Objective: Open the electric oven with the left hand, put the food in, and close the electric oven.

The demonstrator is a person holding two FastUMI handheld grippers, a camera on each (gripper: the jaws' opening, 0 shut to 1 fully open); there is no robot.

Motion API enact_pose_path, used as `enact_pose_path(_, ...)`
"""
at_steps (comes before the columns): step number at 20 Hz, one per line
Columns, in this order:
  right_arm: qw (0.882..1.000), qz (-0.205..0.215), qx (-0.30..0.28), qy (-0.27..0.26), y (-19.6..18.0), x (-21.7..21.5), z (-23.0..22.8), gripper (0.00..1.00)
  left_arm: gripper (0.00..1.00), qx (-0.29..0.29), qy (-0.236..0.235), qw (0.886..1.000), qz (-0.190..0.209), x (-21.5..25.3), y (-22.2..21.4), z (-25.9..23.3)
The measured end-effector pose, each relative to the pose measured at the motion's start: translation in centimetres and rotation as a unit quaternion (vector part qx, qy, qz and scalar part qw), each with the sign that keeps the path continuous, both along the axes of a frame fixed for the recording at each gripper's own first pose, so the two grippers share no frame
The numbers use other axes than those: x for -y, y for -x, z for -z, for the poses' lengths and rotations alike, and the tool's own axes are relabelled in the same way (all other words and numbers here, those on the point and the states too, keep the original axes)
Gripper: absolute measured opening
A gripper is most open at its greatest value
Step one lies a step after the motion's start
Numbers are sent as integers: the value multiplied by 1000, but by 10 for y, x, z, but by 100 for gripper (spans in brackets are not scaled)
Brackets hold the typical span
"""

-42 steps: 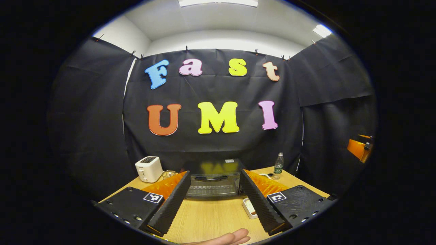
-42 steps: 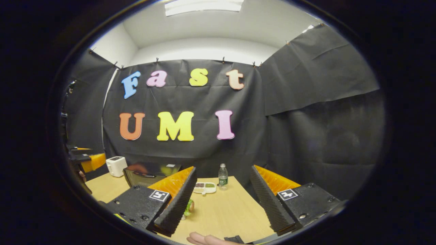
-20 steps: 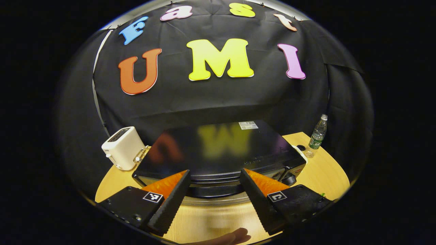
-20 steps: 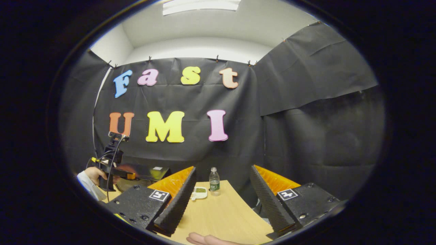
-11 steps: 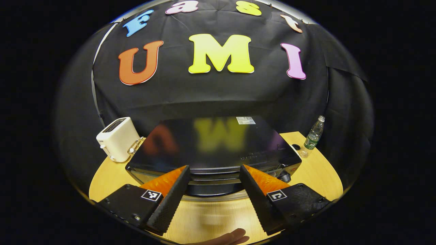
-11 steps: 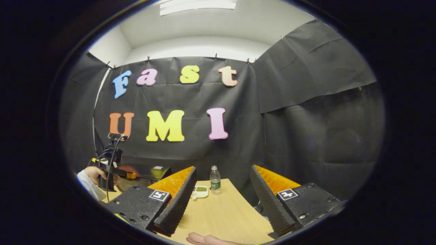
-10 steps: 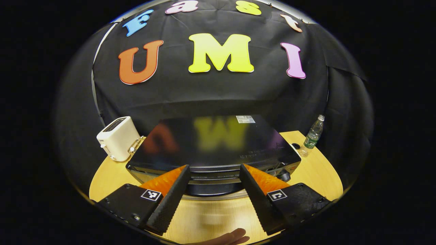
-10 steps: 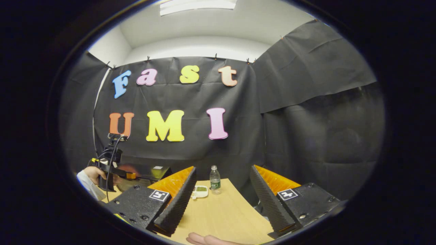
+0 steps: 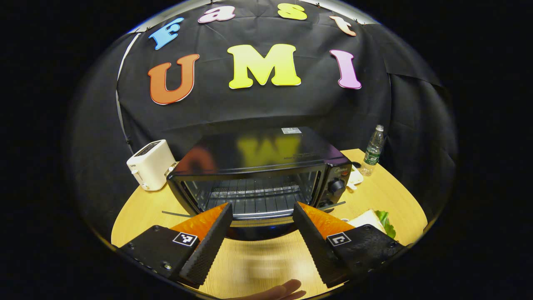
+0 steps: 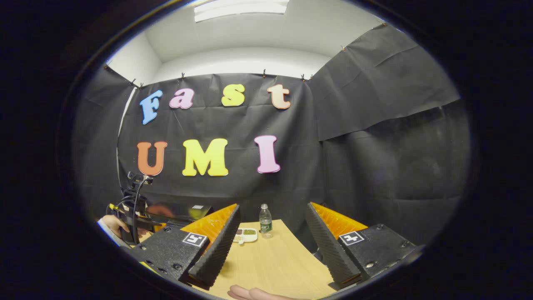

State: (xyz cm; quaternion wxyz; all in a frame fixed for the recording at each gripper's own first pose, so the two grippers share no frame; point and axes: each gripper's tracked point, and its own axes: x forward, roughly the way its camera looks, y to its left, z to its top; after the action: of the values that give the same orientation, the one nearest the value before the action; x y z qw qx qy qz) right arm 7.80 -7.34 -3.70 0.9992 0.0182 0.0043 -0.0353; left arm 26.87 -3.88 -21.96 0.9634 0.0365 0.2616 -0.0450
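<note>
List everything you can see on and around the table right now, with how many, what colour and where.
Oven: one, black, middle of the table, door down and rack showing.
Toaster: one, white, beside the oven on its left in the left gripper view.
Water bottle: one, clear with a green label, upright at the back of the table, right of the oven.
Small dish: one, white, divided, next to the bottle.
Sandwich: one, white bread with green leaf, front right of the oven.
Table: one, light wood.
Left gripper: one, open, in front of the oven.
Right gripper: one, open, above the table.
</note>
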Motion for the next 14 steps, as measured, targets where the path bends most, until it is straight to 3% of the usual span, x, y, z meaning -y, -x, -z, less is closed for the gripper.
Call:
enact_pose_path(1,1000,-1,-1,-1,2,-1,2,89,98,-4,10,1000,-3,-1,6,7)
enact_pose_path(2,1000,-2,-1,-2,3,-2,2,100,97,0,25,1000,-9,0,11,10)
enact_pose_path(3,1000,-1,-2,-2,4,-1,3,89,97,4,36,999,-10,2,15,11)
enact_pose_path(4,1000,-1,-2,-2,6,0,4,100,97,9,37,999,-8,0,18,11)
enact_pose_path(14,1000,-1,-15,-5,11,1,18,100,98,46,29,998,-11,-2,53,40)
